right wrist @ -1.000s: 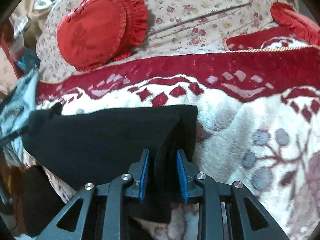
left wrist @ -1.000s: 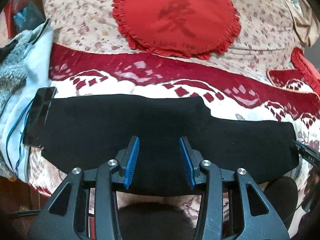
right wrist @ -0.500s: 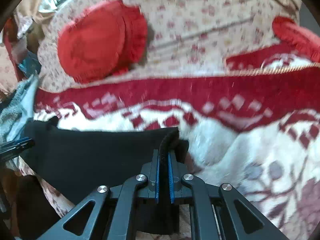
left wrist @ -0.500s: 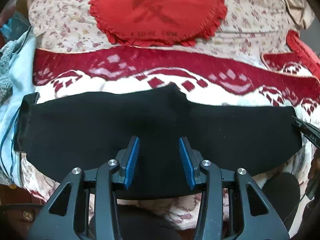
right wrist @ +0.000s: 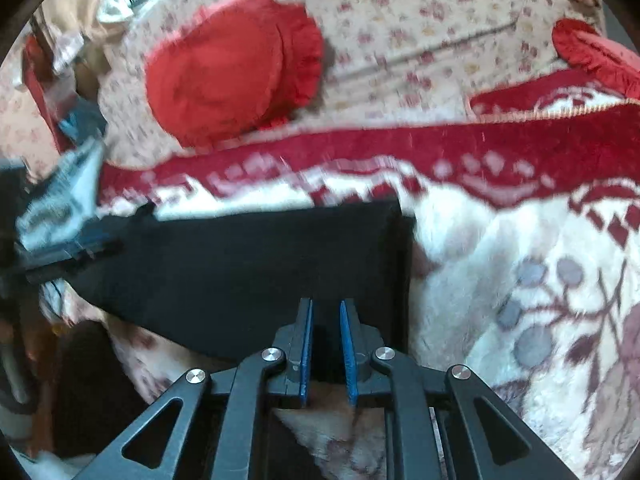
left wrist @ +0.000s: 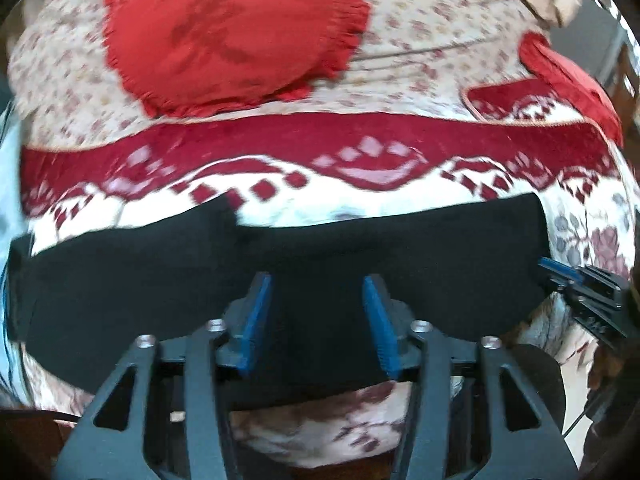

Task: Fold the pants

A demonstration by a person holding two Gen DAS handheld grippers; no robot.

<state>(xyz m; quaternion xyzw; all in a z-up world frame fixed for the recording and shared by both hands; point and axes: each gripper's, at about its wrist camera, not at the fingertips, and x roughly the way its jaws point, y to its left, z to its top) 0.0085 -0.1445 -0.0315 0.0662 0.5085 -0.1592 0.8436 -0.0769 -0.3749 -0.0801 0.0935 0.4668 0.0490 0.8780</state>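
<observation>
Hovering the left claw low over the middle of the black pants, blue pads spread wide apart, gripping nothing. Holding the right claw at the near edge of the same pants, close to their right end, pads parted by only a narrow slit and released, with no cloth pinched between them; black fabric showing through the upper part of the gap, pale blanket through the lower part. Seeing that right claw from the left wrist as well, sitting at the right end of the garment.

Lying as one long, flat, dark band across the near part of the red and white patterned blanket on the bed, running from left to right, with a small peak sticking up along the far edge left of centre. Resting further back on the floral bedcover, well apart from the pants: a round red frilled cushion. Blurring slightly in both views.
</observation>
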